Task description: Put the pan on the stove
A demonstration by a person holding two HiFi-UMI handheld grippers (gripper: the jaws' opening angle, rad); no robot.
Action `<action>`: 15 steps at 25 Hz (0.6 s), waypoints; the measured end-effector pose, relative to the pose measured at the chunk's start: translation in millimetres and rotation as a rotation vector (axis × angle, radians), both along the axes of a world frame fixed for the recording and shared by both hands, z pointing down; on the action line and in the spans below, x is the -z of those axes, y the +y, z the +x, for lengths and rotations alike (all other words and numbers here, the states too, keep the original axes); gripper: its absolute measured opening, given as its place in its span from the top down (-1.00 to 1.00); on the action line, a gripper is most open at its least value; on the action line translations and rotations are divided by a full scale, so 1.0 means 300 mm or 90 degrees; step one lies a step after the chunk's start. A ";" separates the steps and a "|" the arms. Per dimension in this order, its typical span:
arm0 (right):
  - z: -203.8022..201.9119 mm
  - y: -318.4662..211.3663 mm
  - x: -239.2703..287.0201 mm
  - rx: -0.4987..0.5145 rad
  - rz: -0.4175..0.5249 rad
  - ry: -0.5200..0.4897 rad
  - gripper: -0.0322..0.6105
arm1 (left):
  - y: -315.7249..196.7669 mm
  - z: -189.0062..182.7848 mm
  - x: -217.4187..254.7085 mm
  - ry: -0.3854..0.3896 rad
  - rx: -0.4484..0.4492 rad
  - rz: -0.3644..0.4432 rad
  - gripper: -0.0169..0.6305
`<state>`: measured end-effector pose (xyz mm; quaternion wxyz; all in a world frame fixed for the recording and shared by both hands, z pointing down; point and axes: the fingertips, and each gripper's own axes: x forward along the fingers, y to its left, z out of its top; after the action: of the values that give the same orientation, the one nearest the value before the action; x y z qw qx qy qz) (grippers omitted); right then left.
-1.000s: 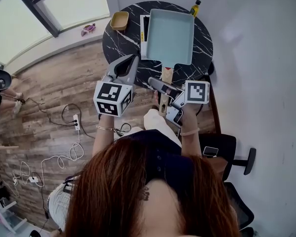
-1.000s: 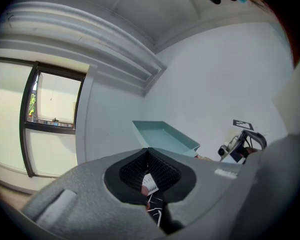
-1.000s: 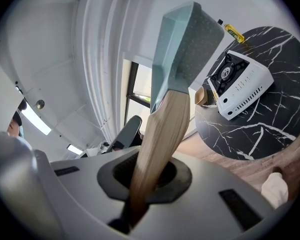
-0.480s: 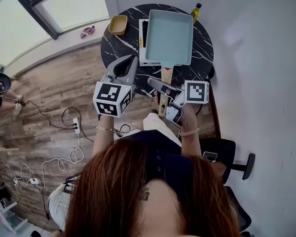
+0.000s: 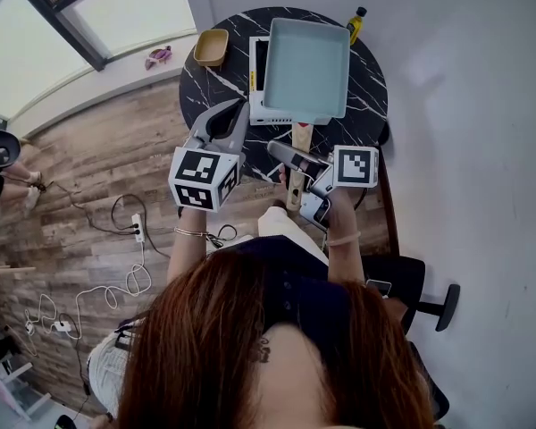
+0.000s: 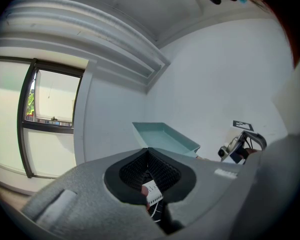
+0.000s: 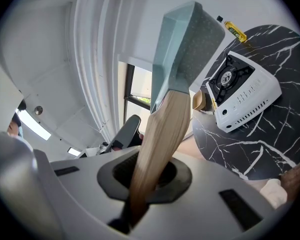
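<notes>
Shifted a little since the earlier head view, the pan (image 5: 305, 65) is now uncovering more of the white near edge of the stove (image 5: 266, 113), while both grippers are keeping much the same places on the near side of the stove.

Grip: the right gripper (image 5: 290, 157) is clamping the pan's wooden handle (image 5: 300, 137) with its jaws almost together, and is carrying the pan by it. The left gripper (image 5: 241, 107) is hanging at the near left of the stove with its jaws pressed together on nothing.

Progress: the pick-up is done and the pan is being held over the stove. The set-down seems to be still outstanding. Lowering the pan onto the burner (image 7: 226, 76) and letting go of the handle are what is remaining.

Views compared: the head view is showing the pan from straight above, covering most of the stove and giving no clue to its height. It is also showing a small bowl (image 5: 212, 47) at the stove's far left and a bottle (image 5: 355, 18) at its far right. The right gripper view is showing what the head view is hiding: the pan's speckled underside standing clear of the stove, with the burner lying bare. The left gripper view is showing the pan's empty inside from the side; the stove is not appearing in it.
</notes>
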<state>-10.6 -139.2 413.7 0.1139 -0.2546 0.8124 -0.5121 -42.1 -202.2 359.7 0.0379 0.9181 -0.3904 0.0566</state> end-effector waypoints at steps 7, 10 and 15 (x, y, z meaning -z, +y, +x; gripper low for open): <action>0.033 -0.053 -0.018 0.005 -0.008 0.004 0.81 | -0.050 0.033 -0.013 -0.002 0.005 -0.005 0.91; 0.049 -0.073 -0.027 0.007 -0.019 -0.002 0.81 | -0.073 0.046 -0.017 -0.003 0.011 -0.007 0.91; 0.076 -0.106 -0.046 0.012 -0.038 -0.007 0.81 | -0.110 0.075 -0.029 -0.005 0.018 -0.012 0.91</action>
<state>12.1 -171.0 427.6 0.1061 -0.2476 0.7985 -0.5383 -19.8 -235.2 368.5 0.0457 0.9120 -0.4027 0.0634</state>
